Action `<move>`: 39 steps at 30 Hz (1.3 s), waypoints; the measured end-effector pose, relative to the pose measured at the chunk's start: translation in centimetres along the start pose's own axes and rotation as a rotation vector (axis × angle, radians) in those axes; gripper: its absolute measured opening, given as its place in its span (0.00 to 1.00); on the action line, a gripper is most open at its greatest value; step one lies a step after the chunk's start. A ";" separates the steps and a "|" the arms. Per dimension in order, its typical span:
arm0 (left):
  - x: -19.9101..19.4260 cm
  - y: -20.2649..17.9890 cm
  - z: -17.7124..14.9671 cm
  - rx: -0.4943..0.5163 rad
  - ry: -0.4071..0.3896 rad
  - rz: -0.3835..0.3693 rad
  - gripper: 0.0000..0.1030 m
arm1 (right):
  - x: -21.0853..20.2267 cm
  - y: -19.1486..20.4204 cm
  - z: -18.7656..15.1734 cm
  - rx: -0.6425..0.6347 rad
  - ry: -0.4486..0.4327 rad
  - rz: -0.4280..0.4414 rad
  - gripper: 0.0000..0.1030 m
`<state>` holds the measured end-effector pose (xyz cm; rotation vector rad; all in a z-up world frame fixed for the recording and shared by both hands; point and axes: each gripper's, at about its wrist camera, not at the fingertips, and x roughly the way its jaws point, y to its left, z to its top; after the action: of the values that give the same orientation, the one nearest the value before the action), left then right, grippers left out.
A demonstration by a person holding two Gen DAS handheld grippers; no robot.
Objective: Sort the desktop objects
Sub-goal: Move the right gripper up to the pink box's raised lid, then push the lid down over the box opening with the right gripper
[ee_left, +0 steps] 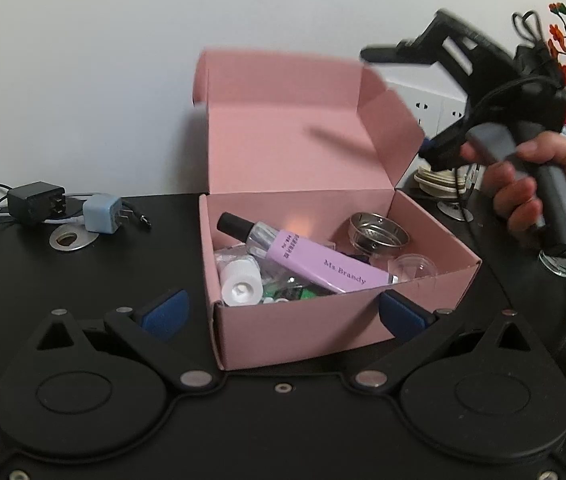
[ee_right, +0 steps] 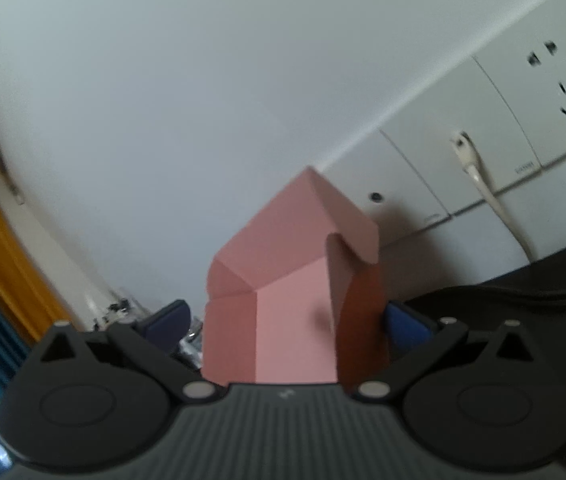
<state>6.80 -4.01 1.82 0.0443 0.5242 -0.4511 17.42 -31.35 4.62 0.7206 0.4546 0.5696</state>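
The left gripper [ee_left: 283, 312], jaws wide, straddles the box's [ee_left: 323, 320] near corner, perhaps steadying it; the right gripper [ee_right: 285, 316], also spread, brackets the upright lid [ee_right: 295, 248].

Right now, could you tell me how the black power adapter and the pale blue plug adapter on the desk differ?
The black power adapter is larger and boxier; the pale blue plug adapter is smaller and rounder-edged. The blue one's metal prongs stick out toward the pink cardboard box. Both lie left of it with cables.
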 end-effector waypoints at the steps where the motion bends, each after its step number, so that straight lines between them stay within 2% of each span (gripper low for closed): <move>1: 0.0 0.0 0.0 -0.002 0.001 -0.004 1.00 | -0.3 0.4 -0.1 -0.012 0.006 0.007 0.99; 8: 0.0 -0.2 -0.1 -0.010 0.006 -0.024 1.00 | -3.7 2.8 -0.7 -0.115 0.056 0.028 0.99; 13: -0.2 -0.5 -0.2 -0.008 0.008 -0.029 1.00 | -6.0 4.8 -2.4 -0.160 0.056 0.035 0.99; 21: 0.0 -0.4 -0.6 -0.011 0.027 -0.039 1.00 | -6.4 6.6 -3.5 -0.223 0.057 0.002 0.99; 26: 0.0 -0.1 -0.5 -0.028 0.026 -0.035 1.00 | -6.3 3.6 -1.2 -0.136 -0.024 -0.112 0.99; 28: 0.1 0.1 -0.4 -0.041 0.030 -0.043 1.00 | -5.0 1.6 -0.6 -0.084 -0.021 -0.147 0.99; 31: 0.2 0.1 -0.4 -0.044 0.035 -0.047 1.00 | -2.9 -0.8 -0.1 -0.013 0.032 -0.135 0.99; 36: 0.2 -0.1 -0.4 -0.027 0.033 -0.046 1.00 | 1.4 -2.3 0.1 0.038 0.093 -0.061 0.99; 39: 0.3 -0.1 -0.3 -0.026 0.036 -0.054 1.00 | 2.2 -2.9 0.3 0.063 0.107 -0.036 0.99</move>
<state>6.79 -4.20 1.40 0.0137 0.5672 -0.4972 20.21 -31.85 2.27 0.7428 0.5859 0.5632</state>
